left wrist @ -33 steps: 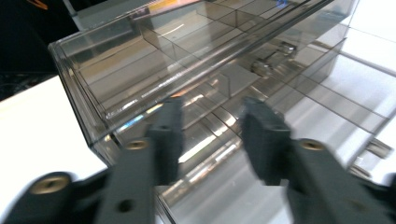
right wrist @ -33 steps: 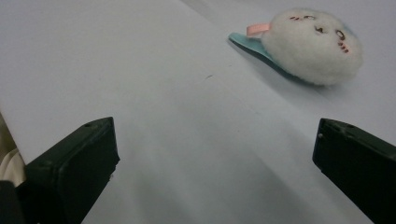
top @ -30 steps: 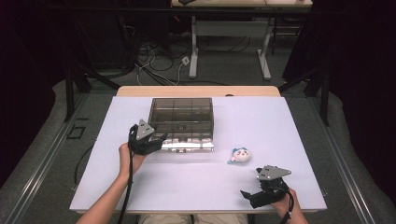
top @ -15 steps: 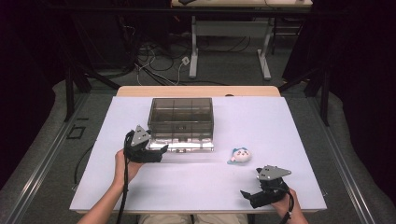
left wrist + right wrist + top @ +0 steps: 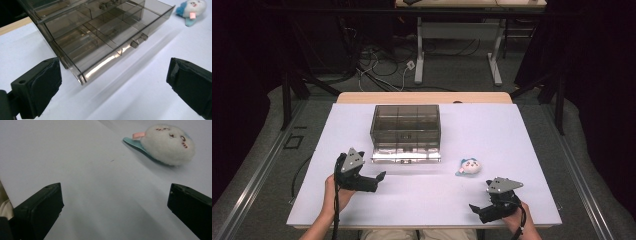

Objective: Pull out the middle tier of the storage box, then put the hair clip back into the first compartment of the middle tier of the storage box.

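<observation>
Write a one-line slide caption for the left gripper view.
Open left gripper faces a smoky clear drawer box, its bottom drawer pulled out, plush toy beyond.

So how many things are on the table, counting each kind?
Drawer box: 1
Plush toy: 1
Grippers, left and right: 2
Total: 4

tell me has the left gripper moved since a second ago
Yes. The left gripper, jaws just opened and empty, has backed away from the drawer box toward the table's near edge.
</observation>
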Demonstrator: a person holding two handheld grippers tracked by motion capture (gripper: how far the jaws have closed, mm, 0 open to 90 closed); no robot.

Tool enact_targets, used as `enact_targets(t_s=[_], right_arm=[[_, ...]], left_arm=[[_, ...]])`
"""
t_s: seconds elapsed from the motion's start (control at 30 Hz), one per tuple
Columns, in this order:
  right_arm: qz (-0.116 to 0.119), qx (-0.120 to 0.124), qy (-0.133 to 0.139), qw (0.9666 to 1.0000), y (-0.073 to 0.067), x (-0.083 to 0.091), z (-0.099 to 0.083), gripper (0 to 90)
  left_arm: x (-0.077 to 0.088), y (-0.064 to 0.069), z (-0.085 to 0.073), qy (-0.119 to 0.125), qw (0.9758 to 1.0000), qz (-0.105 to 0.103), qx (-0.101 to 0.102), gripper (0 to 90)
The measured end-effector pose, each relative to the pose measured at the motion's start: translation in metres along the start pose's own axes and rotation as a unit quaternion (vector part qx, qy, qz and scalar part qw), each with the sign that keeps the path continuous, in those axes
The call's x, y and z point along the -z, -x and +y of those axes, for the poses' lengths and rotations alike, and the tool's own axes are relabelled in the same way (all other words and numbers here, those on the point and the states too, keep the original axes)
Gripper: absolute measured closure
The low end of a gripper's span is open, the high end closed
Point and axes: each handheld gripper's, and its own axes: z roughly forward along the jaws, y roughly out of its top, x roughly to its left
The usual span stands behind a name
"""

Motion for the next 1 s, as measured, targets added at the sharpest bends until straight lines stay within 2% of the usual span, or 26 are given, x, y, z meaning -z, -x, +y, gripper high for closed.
enact_targets(t_s=[0.23,0.5,0.63,0.7,1.0], right_arm=[[0.001,-0.001,0.002,1.0,0.001,0.0,0.0,0.0],[0.0,0.0,0.001,1.0,0.001,-0.001,0.0,0.0],[-0.001,-0.003,0.003,1.0,0.0,-0.001,-0.001,0.0],[-0.001,-0.003,0.003,1.0,0.001,-0.001,0.0,0.0],[-0.003,-0.006,0.001,1.0,0.0,-0.001,0.001,0.0]], left_arm=[[0.006,0.007,-0.009,-0.005,1.0,-0.005,-0.006,0.1],[0.013,0.014,-0.018,-0.007,0.9999,-0.011,-0.004,0.1],[0.016,0.013,-0.02,-0.008,0.9999,-0.009,-0.009,0.1],[0.016,0.013,-0.021,-0.007,0.9999,-0.009,-0.002,0.1],[0.015,0.012,-0.022,-0.009,0.9999,-0.01,-0.004,0.1]])
